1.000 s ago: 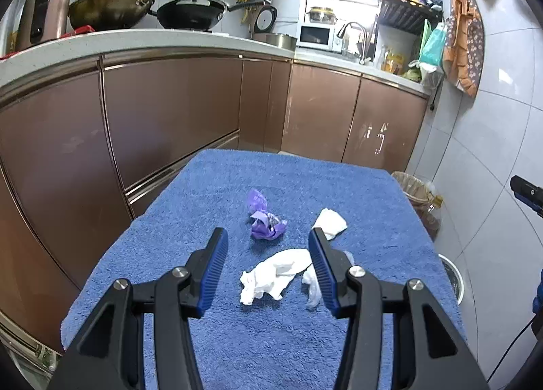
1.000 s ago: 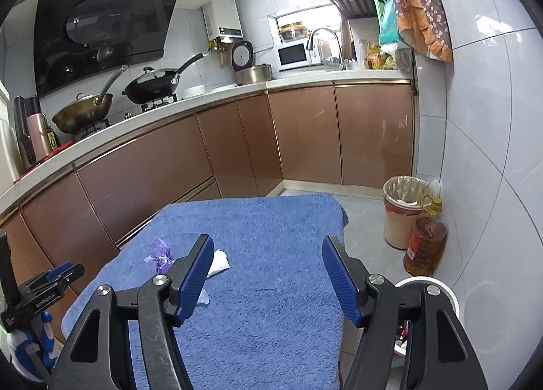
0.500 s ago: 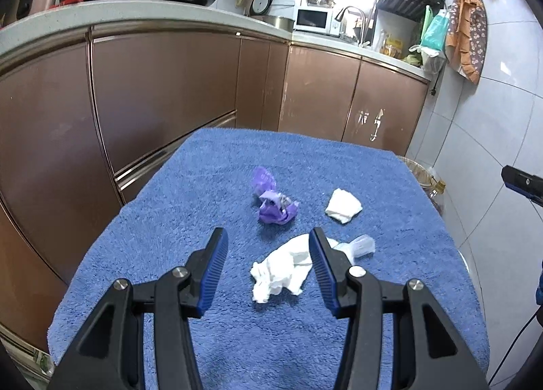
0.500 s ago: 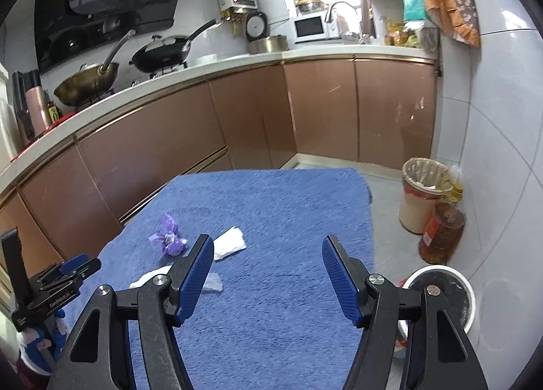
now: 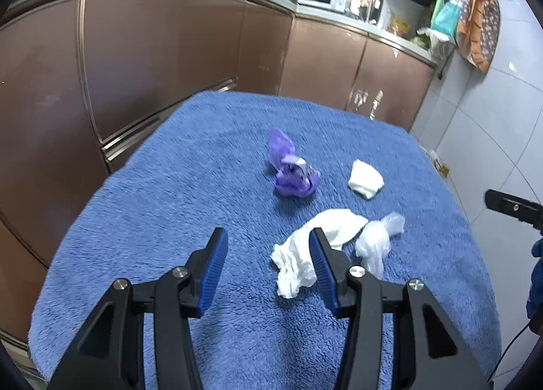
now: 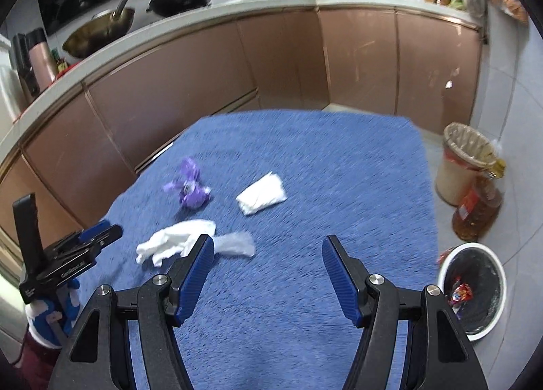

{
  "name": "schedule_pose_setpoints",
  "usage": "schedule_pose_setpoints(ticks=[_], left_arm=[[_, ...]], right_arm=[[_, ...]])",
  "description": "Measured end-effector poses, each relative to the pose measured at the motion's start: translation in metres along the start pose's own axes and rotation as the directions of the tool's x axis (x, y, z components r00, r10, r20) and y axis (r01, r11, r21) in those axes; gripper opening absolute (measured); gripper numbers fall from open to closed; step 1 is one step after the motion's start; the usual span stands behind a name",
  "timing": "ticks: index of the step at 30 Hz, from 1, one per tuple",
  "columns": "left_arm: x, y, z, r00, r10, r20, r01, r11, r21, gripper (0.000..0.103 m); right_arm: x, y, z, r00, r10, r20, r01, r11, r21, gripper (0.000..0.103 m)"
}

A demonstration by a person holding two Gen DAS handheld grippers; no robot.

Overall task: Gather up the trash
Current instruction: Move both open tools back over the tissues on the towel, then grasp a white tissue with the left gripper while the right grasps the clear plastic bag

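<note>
On the blue towel (image 5: 176, 193), the left gripper (image 5: 264, 264) hangs parted and empty at lower centre, a crumpled white tissue (image 5: 305, 251) just right of it, while the right gripper (image 6: 268, 271) gapes empty too.

Blue towel (image 5: 190, 193), purple wrapper (image 5: 292, 177), white tissue (image 5: 366, 178), seemingly plain.

Both cameras ride on hand-held grippers and look forward and steeply down along the fingers at a blue towel (image 5: 190, 193) on a table. The left view sits close over the towel's near edge, facing the brown cabinets (image 5: 163, 51). The right view looks from further right, taking in the floor and a white bin (image 6: 473, 288). Both share the towel, the scraps (image 6: 261, 194) and the cabinets.
</note>
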State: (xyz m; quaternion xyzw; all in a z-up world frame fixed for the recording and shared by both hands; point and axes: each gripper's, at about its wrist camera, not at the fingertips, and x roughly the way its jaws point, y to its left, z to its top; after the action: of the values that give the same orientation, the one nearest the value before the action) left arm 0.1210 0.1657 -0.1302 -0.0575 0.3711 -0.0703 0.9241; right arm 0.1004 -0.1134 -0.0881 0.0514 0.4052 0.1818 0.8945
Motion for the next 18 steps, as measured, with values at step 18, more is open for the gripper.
schedule_pose_setpoints(ticks=[18], left_arm=[[0.08, -0.006, 0.006, 0.969, -0.182, -0.168, 0.186, 0.983, 0.006, 0.038]], right_arm=[[0.1, 0.054, -0.012, 0.937, 0.218, -0.272, -0.253, 0.962, -0.1, 0.064]])
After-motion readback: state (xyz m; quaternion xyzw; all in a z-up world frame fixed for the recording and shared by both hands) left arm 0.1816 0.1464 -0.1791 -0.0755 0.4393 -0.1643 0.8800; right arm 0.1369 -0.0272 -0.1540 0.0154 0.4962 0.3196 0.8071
